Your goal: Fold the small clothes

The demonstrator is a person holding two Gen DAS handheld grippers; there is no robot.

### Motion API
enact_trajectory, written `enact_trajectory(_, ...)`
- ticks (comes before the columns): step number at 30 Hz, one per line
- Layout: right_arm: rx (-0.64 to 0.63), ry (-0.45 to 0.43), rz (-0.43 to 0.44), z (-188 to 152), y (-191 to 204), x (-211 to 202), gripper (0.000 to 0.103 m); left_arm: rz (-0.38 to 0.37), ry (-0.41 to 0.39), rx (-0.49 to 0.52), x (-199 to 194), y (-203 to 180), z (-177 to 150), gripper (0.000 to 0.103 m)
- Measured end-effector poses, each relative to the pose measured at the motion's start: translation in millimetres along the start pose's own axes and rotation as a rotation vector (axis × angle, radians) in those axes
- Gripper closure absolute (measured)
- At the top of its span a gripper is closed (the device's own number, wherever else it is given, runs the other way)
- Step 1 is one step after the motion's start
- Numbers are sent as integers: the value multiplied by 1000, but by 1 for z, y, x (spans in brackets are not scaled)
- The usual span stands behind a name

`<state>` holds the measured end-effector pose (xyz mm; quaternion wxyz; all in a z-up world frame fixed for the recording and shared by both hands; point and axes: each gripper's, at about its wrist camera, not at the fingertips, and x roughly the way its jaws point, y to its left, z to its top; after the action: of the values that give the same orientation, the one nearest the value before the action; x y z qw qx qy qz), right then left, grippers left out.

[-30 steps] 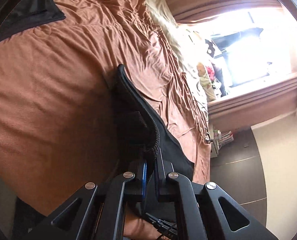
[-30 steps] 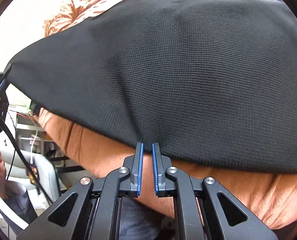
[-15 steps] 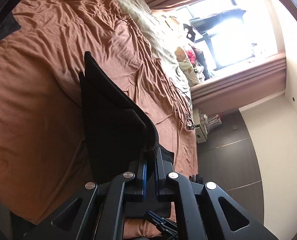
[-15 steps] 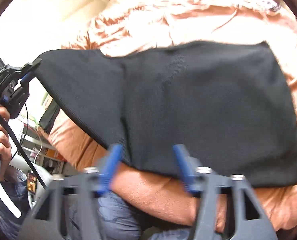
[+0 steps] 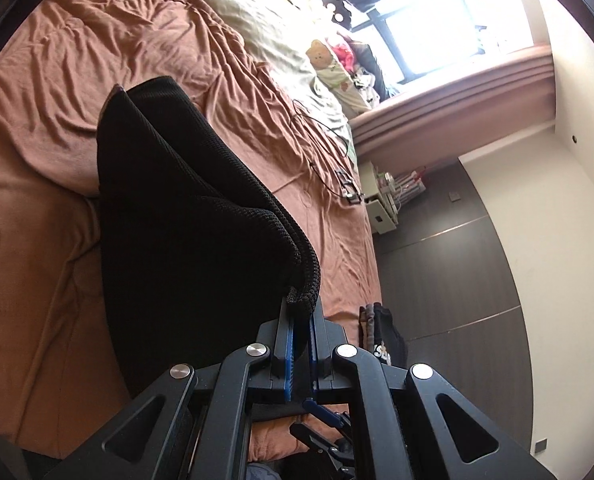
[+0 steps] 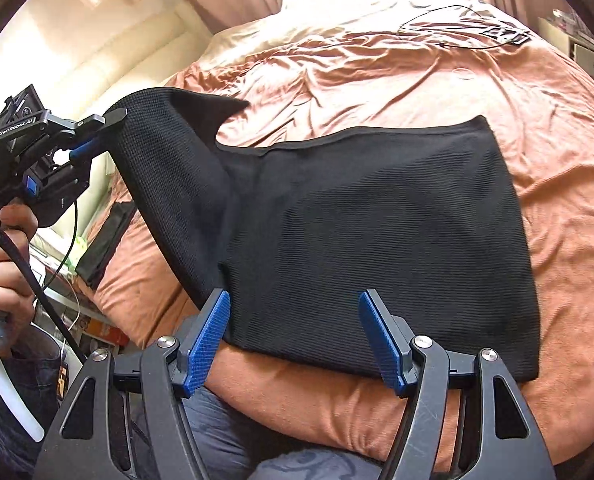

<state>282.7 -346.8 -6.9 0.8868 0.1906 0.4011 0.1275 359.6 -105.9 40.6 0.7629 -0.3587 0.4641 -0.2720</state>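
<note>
A black knit garment [image 6: 377,240] lies mostly flat on the brown bed sheet [image 6: 557,200], with its left part lifted into the air. My left gripper [image 5: 301,312] is shut on that raised corner, and the cloth [image 5: 185,240] drapes away from the blue pads. In the right wrist view the left gripper [image 6: 97,132] shows at the left, held by a hand [image 6: 5,264]. My right gripper [image 6: 294,298] hovers open above the garment's near edge. Nothing sits between its blue pads [image 6: 213,332].
The bed fills both views, with a beige blanket [image 5: 257,20] and a teddy toy [image 5: 329,60] near the window. A black cable [image 6: 457,28] lies on the far sheet. A stack of clothes [image 5: 381,336] and a white shelf [image 5: 381,204] stand beside the bed.
My right gripper let go of the garment's near edge, opened wide and drew back upward. The left gripper rose and swung sideways with its corner still pinched.
</note>
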Motion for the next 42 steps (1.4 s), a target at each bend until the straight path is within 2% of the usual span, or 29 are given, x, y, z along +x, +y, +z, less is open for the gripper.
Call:
enact_trajectory(13,117,13,-17,-21,-43,-29,38,10,205,109,93,-41,-36,98)
enact_trajectory(16,146,29,-16,-25,-52,-30,38,19,284,138,116,-45,-50,97)
enact_trajectory(19,168,41,-5,-27,-59,-28,38,37,333,135,126,-37,-57,86)
enact_trajectory(21,184,52,8,-27,-65,-23,38,35,335,125,123,-30,-56,85)
enact_trajectory(31,230,100,56,-13,-88,14,38,250,257,174,83,22,-44,81)
enact_trajectory(38,301,142,102,-3,-112,40,38,393,290,182,83,73,-44,81)
enact_trajectory(42,359,158,133,0,-127,49,38,436,324,178,87,97,-48,81)
